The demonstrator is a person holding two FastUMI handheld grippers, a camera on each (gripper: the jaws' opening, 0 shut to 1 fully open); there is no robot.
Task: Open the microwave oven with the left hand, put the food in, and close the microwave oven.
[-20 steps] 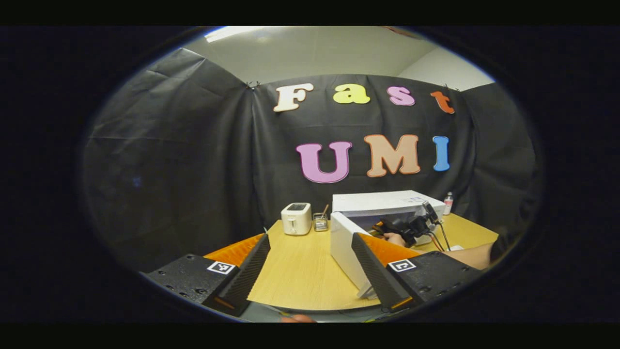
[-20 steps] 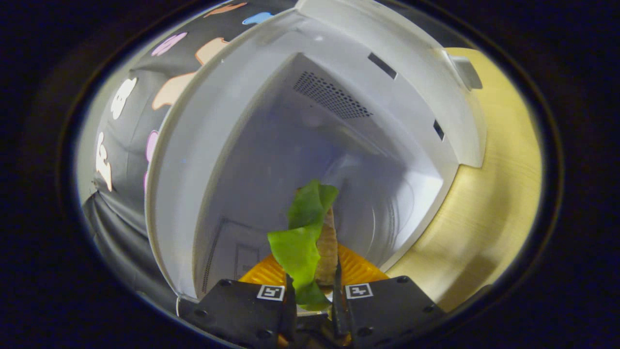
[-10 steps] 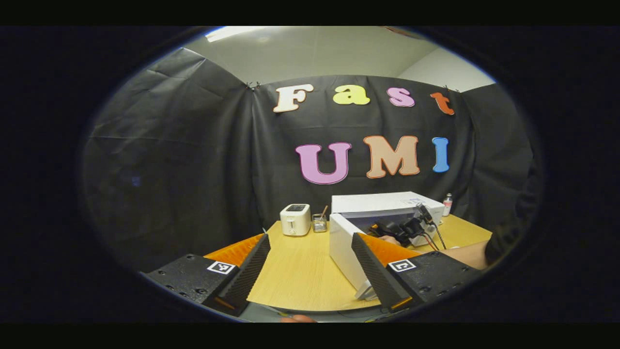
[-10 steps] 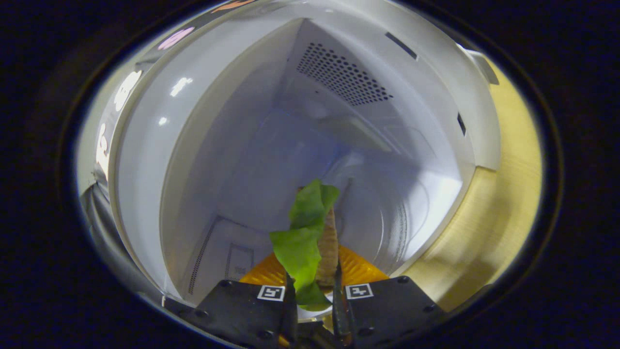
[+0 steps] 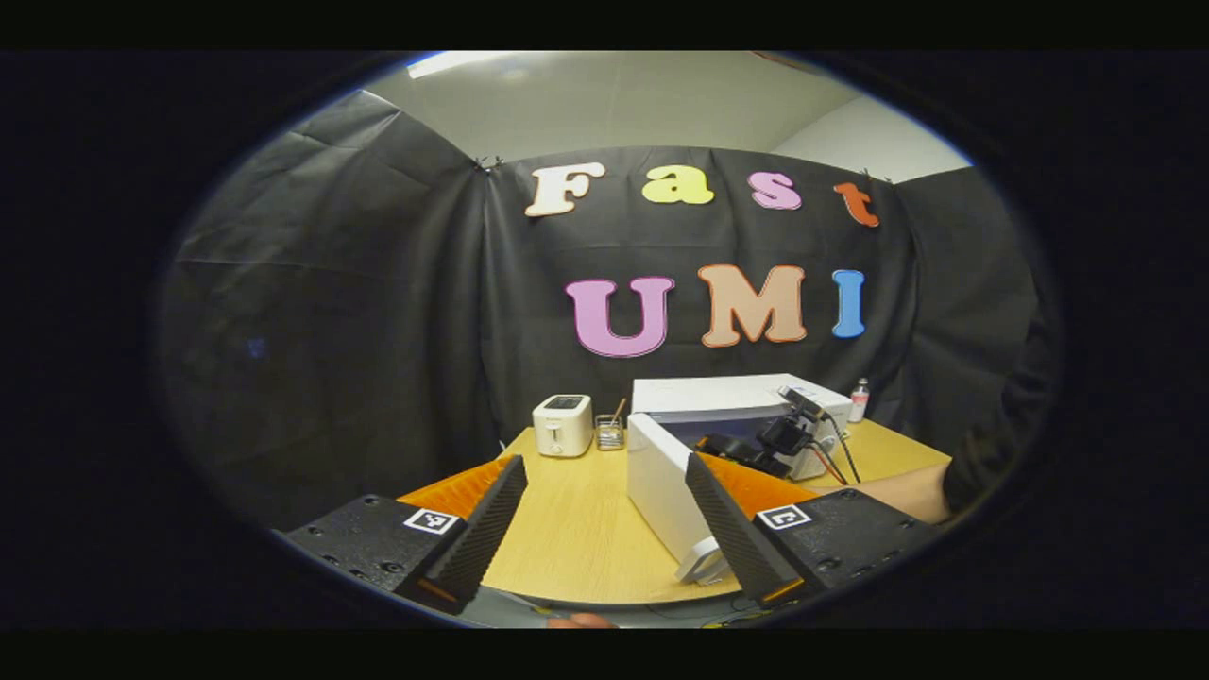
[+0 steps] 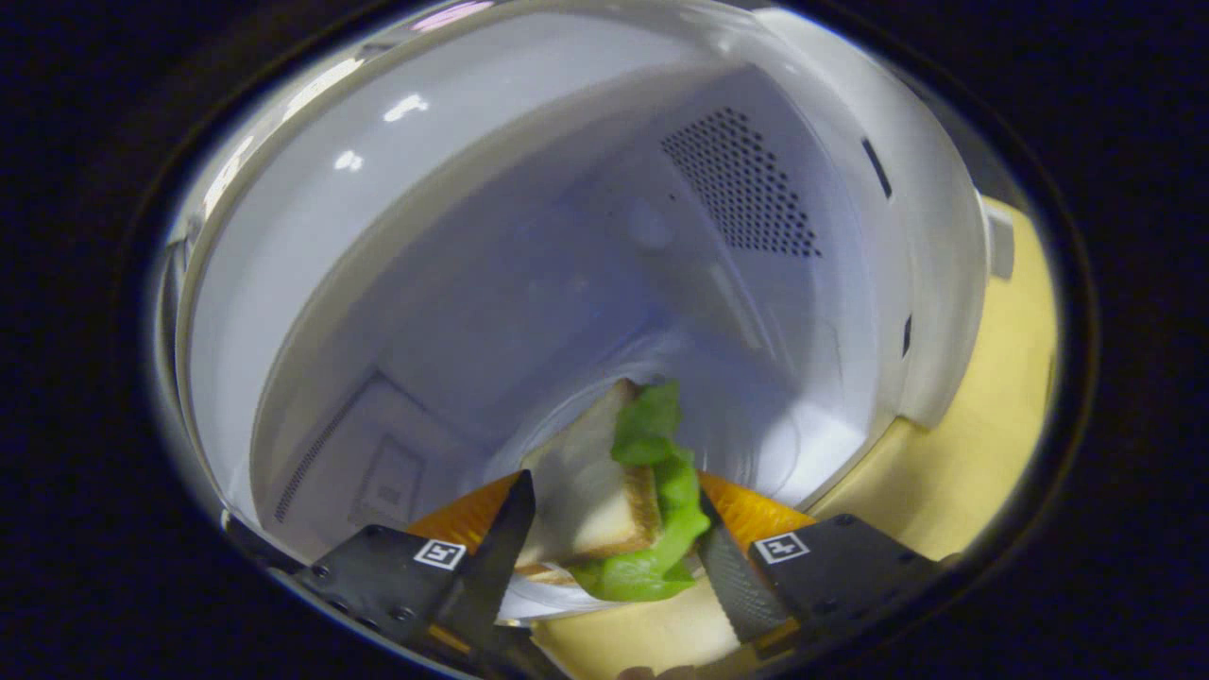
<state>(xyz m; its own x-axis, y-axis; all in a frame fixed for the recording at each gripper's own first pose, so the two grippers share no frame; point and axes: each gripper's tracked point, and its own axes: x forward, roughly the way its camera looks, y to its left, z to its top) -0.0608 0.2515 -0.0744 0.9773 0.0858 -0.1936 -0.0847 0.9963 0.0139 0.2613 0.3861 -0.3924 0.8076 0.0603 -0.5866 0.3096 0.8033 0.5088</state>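
The food-placing step is in hand. In the right gripper view, the right gripper (image 6: 614, 552) is seen at the mouth of the microwave oven (image 6: 529, 236), its fingers spread apart with the sandwich (image 6: 614, 491) lying between them. The fingers appear to stand clear of the sandwich on both sides, so it is judged released, though contact on the far side cannot be ruled out. The sandwich seems to rest at the front of the cavity floor, close to the front lip.

The sandwich is made of pale, soft-looking bread with a browned crust edge and a crinkled green leaf hanging out on 1 side. The cavity is smooth, glossy and white, with a perforated vent panel on 1 wall and faint circular rings on the floor.

In the left gripper view, the left gripper (image 5: 604, 529) is held well back over the near edge of the desk (image 5: 586, 529), its fingers wide apart and holding nothing. The door (image 5: 666, 501), a flat white slab with a rounded handle at its low corner, stands swung out toward the camera. A small boxy toaster (image 5: 563, 425) stands behind it.

Next, the right gripper would need to be drawn straight back without dragging the leaf, and the door would then be pushed shut by the left gripper. The sandwich may want nudging deeper so that the door clears it.
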